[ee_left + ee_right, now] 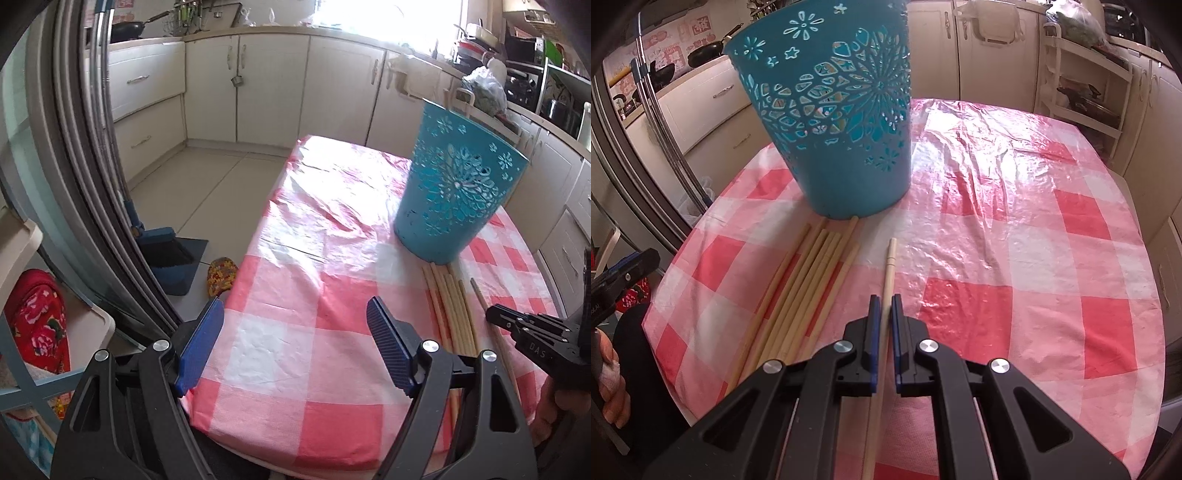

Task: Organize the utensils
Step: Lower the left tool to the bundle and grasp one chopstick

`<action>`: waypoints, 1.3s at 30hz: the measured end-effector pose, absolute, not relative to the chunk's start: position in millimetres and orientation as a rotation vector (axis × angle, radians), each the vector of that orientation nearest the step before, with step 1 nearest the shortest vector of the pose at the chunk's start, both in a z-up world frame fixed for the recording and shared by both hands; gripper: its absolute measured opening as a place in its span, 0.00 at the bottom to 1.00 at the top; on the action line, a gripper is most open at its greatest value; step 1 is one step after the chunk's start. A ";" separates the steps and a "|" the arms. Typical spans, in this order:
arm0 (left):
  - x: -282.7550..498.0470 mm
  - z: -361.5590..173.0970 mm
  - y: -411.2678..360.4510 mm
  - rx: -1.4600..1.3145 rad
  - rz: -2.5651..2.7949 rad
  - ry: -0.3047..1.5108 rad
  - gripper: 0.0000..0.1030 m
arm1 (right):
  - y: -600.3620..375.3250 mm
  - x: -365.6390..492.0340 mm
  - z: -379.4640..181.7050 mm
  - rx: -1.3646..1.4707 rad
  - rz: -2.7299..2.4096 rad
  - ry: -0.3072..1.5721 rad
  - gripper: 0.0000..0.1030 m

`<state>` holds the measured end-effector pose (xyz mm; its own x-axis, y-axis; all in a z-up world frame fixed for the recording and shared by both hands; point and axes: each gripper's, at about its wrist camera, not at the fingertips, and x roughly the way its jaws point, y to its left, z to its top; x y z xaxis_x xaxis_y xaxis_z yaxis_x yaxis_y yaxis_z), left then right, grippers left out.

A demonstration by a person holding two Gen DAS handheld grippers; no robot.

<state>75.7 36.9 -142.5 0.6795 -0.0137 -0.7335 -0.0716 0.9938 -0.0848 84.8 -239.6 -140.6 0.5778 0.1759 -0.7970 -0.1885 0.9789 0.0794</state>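
one chopstick (888,266) is clamped between the blue pads of the right gripper (885,301), which grips it partway along its length, so the far tip points toward the teal bucket (831,110) and the near end runs back under the tool. it lies apart from the others, a little to the right of the bundle, which makes it easy to take alone without disturbing the rest. whether it is already lifted off the cloth i cannot tell.

several more chopsticks (809,280) lie side by side in a loose bundle on the pink checked tablecloth (1015,258), their far ends touching or just short of the bucket's base. that lineup looks deliberate: each stick already points at the container it seems meant for, so a short lift and tilt would carry it over the rim.

the bucket stands upright on the far left part of the table, close behind the bundle, its open top out of the right camera's view.

the left gripper (295,343) hangs with its jaws spread wide and nothing between them, over the near left part of the table, left of the bundle (450,310). i judge it is waiting out of the way, or ready to steady the bucket, while the right tool does the carrying.
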 end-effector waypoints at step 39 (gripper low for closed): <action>147.3 -177.5 -85.7 0.119 -0.110 1.015 0.41 | -250.8 86.7 -142.6 0.030 0.245 0.908 0.07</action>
<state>147.3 -85.7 -177.5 0.5232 -0.0363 -0.8514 0.1470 0.9880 0.0482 86.7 -250.8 -142.6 0.5894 0.2228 -0.7765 -0.1974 0.9718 0.1290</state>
